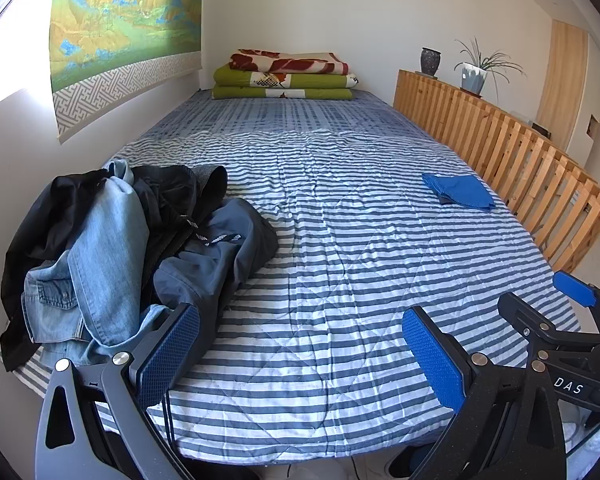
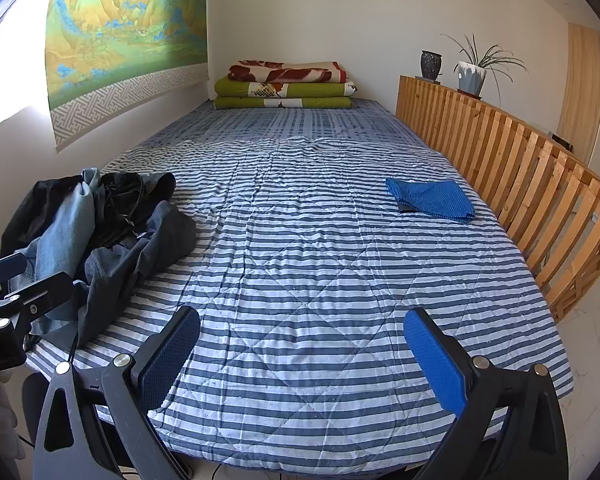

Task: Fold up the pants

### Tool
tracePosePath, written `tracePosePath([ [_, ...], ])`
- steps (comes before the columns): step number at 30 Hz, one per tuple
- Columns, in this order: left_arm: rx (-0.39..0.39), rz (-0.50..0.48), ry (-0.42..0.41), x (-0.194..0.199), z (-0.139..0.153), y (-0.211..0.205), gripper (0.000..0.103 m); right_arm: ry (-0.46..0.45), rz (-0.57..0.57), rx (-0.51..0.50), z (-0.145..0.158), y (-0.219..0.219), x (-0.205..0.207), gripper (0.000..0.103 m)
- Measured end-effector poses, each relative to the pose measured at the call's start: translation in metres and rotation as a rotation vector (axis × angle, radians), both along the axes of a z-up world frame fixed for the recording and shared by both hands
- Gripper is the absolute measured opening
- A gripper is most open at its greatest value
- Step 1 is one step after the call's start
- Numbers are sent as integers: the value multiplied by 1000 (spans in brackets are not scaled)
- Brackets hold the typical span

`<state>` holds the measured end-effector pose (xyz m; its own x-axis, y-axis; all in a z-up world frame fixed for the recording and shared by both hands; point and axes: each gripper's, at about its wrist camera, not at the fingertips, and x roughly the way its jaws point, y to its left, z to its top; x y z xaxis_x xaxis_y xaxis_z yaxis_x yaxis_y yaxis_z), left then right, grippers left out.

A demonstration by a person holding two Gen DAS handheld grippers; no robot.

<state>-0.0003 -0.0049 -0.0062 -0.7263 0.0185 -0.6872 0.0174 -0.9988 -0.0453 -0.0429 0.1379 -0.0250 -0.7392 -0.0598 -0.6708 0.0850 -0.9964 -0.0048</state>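
Nothing picked yet — left gripper (image 1: 300, 356) and right gripper (image 2: 300, 356) released, empty; next, drawing pants from clothes pile (image 1: 132, 248), frame left.

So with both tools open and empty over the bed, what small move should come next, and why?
Probably the left tool should reach toward the heap of clothes at the bed's near-left corner and pick out one pair. Nothing is held yet, the heap is still tangled, and it lies closest to that tool. The striped quilt offers room to spread it flat.
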Motion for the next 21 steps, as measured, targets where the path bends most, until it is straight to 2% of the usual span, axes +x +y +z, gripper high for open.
tracePosePath([
  [21, 6, 4, 4, 0, 0, -4, 103, -3, 5, 4, 0, -4, 0, 100],
])
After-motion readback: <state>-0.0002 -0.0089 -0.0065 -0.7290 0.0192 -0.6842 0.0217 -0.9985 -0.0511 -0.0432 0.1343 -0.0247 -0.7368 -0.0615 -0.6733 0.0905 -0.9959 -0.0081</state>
